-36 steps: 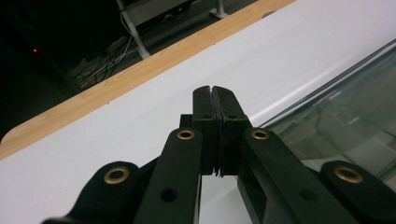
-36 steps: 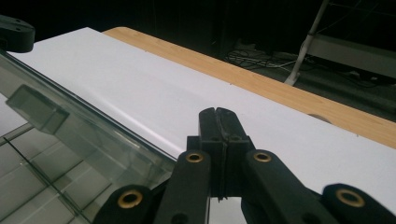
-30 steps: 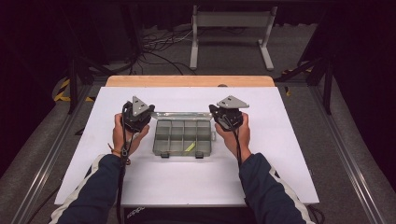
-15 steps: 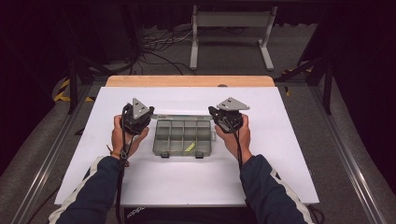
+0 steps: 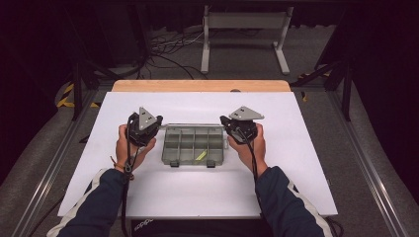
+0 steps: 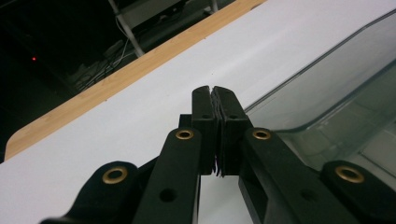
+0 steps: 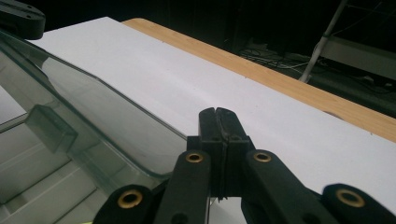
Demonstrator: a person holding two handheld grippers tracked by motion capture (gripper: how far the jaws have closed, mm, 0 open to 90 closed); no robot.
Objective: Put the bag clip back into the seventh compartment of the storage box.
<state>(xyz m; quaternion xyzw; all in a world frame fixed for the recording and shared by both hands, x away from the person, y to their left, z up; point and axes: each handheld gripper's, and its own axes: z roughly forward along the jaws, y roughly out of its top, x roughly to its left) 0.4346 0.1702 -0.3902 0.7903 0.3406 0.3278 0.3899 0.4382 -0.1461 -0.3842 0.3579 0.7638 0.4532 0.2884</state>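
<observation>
Dark navy sleeves (image 5: 99,202) w/ white side stripes; black two-jaw grippers, brass rivets (image 6: 185,135), grey triangular top plates (image 5: 145,117), black cables (image 5: 253,163).

In the high view, the small yellow-green item (image 5: 200,155) in one compartment of the clear plastic compartment box (image 5: 193,144) is too small to identify. In the left gripper view the box's clear lid (image 6: 327,88) is cut off at the right edge. In the right gripper view its compartments (image 7: 42,177) are cut off at the left and bottom edges.

high: overhead, facing forward | gripper views: close, low | shared: compartment box (image 5: 193,144)
</observation>
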